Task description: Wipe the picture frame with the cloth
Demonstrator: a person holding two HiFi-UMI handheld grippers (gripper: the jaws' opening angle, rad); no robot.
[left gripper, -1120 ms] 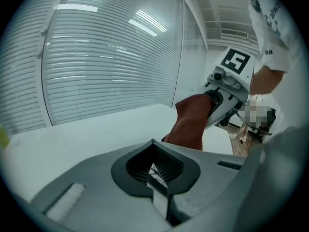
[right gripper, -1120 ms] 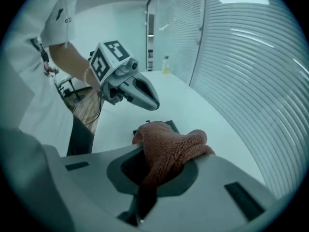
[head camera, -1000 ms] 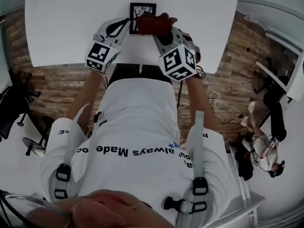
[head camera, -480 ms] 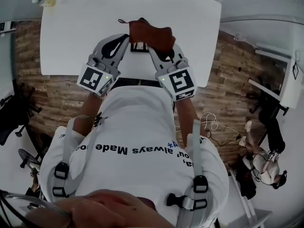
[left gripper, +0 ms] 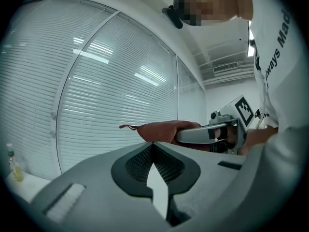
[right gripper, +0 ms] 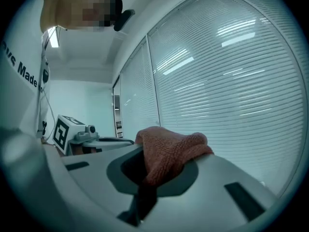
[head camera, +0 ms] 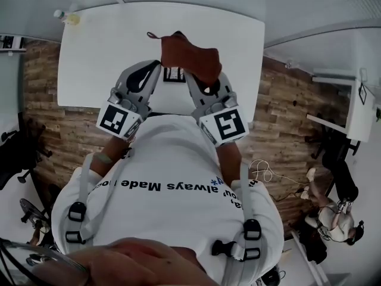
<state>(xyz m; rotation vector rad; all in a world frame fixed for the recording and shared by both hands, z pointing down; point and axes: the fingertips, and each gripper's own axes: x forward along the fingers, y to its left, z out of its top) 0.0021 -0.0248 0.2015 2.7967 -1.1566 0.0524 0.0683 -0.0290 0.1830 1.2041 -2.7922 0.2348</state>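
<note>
Cloth (right gripper: 169, 151) is pinched in your right gripper (right gripper: 159, 170). The jaws are closed tight on a bunch of it, and the rest puffs up over the tips in a soft red-brown lump. Your left gripper (left gripper: 153, 146) has its jaws pressed together at the tips. I see nothing between them.

Both grippers are held up in the air in front of your chest, side by side and a little apart. They point out at the window blinds (left gripper: 96, 105).

Down below, the picture frame (head camera: 173, 74) lies flat on the white table (head camera: 107, 52), near the edge closest to you. From the head view it shows between your two grippers, and the cloth covers part of it. A small bottle (head camera: 66, 18) stands far off at a back corner.

I think the cloth is soft and floppy, so it will bend around the frame's edges easily. The frame looks small, light and stiff. I think it could slide on the smooth table when you rub it. It may have glass in it, so push gently. Hold it by the dark border or a corner with your left gripper, not by the middle, then rub with the cloth.
</note>
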